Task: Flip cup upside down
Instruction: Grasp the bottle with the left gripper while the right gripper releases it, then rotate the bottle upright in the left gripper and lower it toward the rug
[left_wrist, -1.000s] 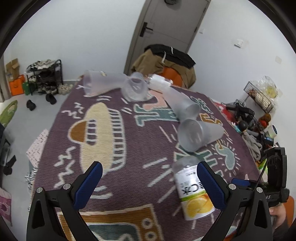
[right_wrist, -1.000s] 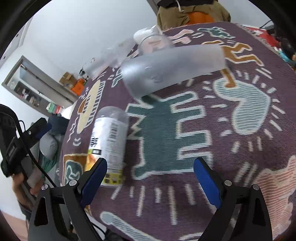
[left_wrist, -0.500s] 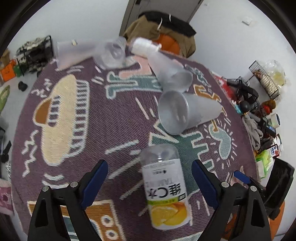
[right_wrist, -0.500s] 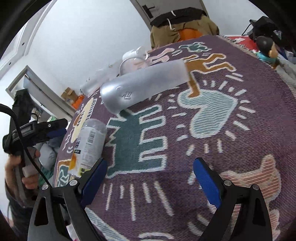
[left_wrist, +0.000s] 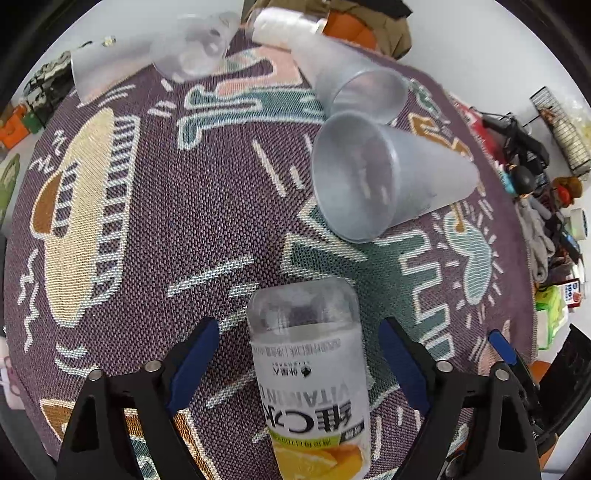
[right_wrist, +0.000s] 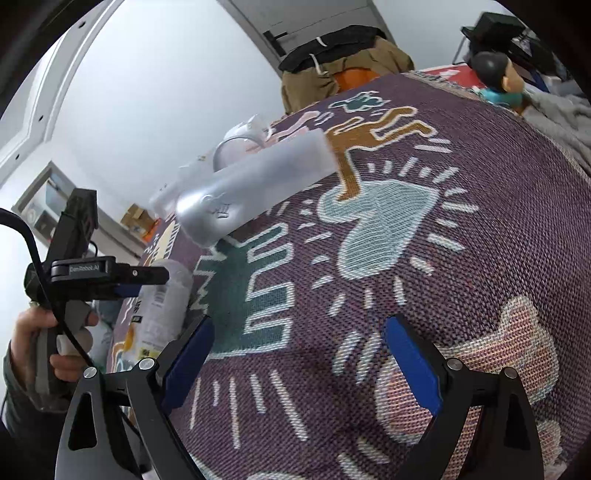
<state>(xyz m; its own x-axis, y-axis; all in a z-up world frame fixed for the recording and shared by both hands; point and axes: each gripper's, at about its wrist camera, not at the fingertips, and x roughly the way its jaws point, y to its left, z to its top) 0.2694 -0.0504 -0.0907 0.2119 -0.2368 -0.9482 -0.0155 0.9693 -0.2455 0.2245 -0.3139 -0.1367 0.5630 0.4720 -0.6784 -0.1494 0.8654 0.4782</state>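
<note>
A clear cup with a white and orange-fruit label (left_wrist: 314, 373) lies on its side on the patterned cloth, its clear end pointing away from me. My left gripper (left_wrist: 299, 362) is open, its blue pads on either side of this cup without touching it. The cup also shows at the left of the right wrist view (right_wrist: 162, 306), under the left gripper's body (right_wrist: 96, 273). My right gripper (right_wrist: 299, 365) is open and empty above the cloth, to the right of the cup.
Several frosted plastic cups lie on their sides further back: one close behind the labelled cup (left_wrist: 384, 184), another behind that (left_wrist: 354, 81), two at the far edge (left_wrist: 192, 40). The purple patterned cloth (left_wrist: 184, 221) covers the table. Clutter stands past the table's right edge (left_wrist: 546, 206).
My left gripper has moved forward and down, so the labelled cup now lies between its pads. My right gripper has pulled back a little; the frosted cup looks farther away.
</note>
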